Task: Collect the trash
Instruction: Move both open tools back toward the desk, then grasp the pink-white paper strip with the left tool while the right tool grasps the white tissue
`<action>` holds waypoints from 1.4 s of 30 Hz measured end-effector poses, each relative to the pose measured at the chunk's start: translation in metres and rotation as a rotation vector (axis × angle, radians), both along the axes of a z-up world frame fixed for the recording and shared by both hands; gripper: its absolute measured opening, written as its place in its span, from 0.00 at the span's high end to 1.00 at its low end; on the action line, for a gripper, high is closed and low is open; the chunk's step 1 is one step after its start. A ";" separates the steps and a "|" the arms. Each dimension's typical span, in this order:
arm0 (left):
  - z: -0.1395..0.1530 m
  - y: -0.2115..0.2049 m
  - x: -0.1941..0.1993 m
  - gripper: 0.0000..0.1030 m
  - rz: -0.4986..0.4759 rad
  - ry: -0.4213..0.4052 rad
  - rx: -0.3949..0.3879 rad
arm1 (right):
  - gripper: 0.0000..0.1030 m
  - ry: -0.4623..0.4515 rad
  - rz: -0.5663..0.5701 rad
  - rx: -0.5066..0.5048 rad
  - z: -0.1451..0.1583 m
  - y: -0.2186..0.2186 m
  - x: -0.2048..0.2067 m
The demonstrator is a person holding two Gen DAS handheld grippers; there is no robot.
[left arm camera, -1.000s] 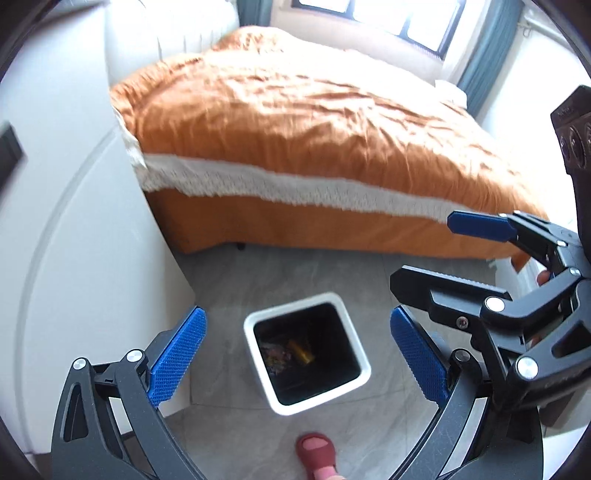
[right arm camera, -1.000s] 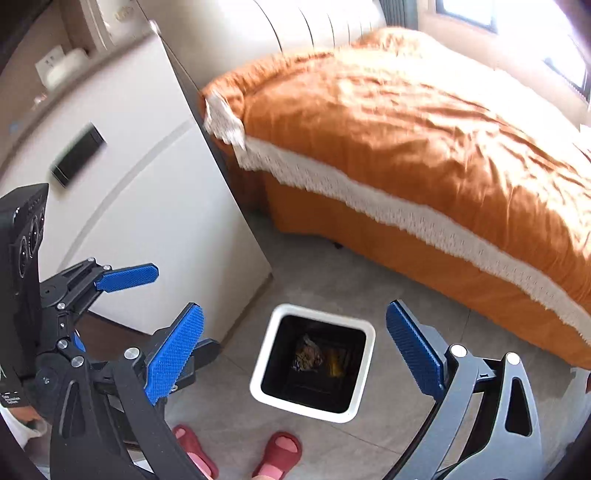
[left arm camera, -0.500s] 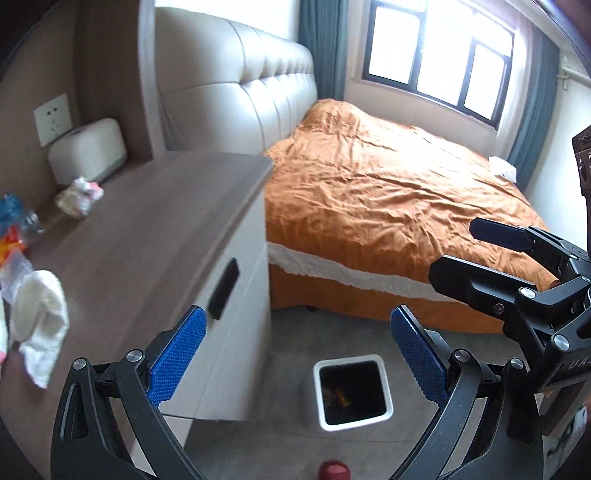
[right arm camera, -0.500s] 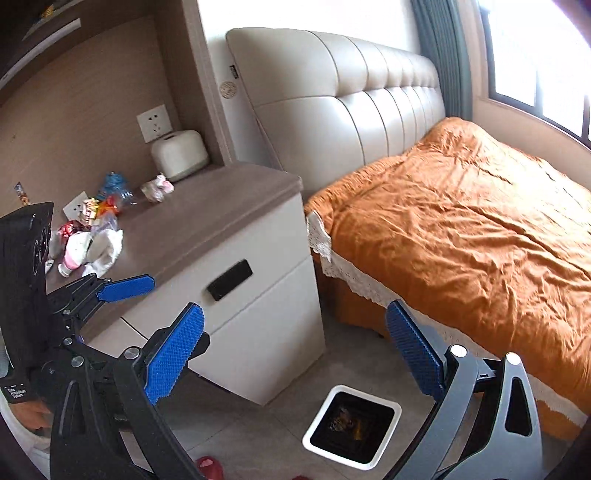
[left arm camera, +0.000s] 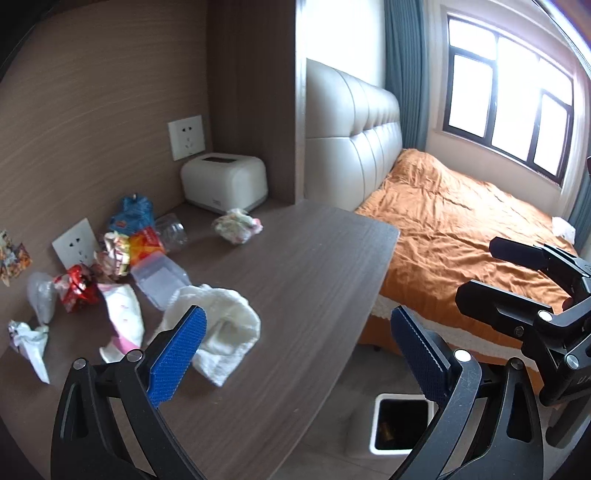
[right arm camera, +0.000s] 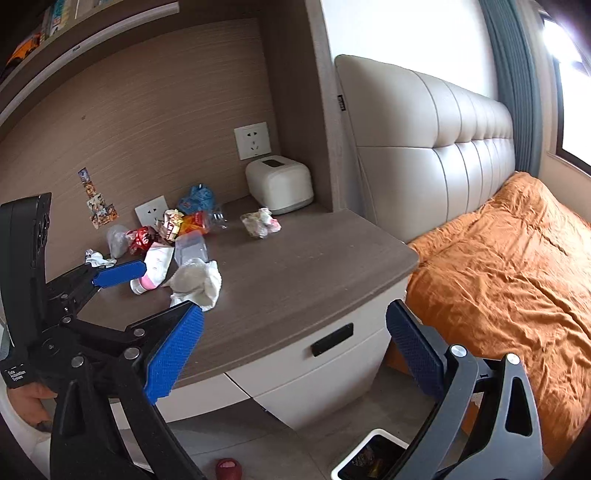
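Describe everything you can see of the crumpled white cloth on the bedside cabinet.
The white cloth looks like soft, fluffy fabric, bunched and folded. It lies loose on the brown wood-look cabinet top, nearest the front of the litter. Its back edge meets a clear plastic container; a pink-and-white packet lies beside it. Neither gripper touches it.

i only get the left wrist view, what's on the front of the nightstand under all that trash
Observer: A white drawer with a black handle; the right wrist view shows it.
Operator: anything on the floor besides the bin
Observer: A red slipper, left of the bin in that view.
Operator: and above the trash
Observer: A shelf holding colourful items, too blurred to name.
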State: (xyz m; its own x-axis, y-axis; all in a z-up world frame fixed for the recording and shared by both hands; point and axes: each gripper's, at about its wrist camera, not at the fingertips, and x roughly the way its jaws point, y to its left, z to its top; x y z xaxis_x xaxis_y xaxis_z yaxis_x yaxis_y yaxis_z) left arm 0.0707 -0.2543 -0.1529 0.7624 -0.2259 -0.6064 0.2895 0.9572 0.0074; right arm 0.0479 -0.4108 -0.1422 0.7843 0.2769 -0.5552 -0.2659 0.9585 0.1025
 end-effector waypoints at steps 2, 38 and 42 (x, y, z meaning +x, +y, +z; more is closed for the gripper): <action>0.001 0.016 0.003 0.05 0.016 -0.007 0.005 | 0.04 -0.004 0.015 -0.003 0.004 0.017 0.008; -0.087 0.143 0.097 0.55 -0.048 0.236 0.083 | 0.08 0.256 0.024 -0.046 -0.104 0.168 0.146; -0.085 0.138 0.087 0.73 -0.062 0.220 0.096 | 0.61 0.210 0.079 -0.136 -0.103 0.179 0.136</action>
State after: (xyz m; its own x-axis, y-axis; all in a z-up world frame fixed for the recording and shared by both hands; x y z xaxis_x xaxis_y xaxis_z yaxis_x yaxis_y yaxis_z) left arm 0.1573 -0.1159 -0.2378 0.5961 -0.2012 -0.7773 0.3520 0.9356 0.0278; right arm 0.1837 -0.2315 -0.2457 0.6265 0.2444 -0.7401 -0.3274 0.9443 0.0348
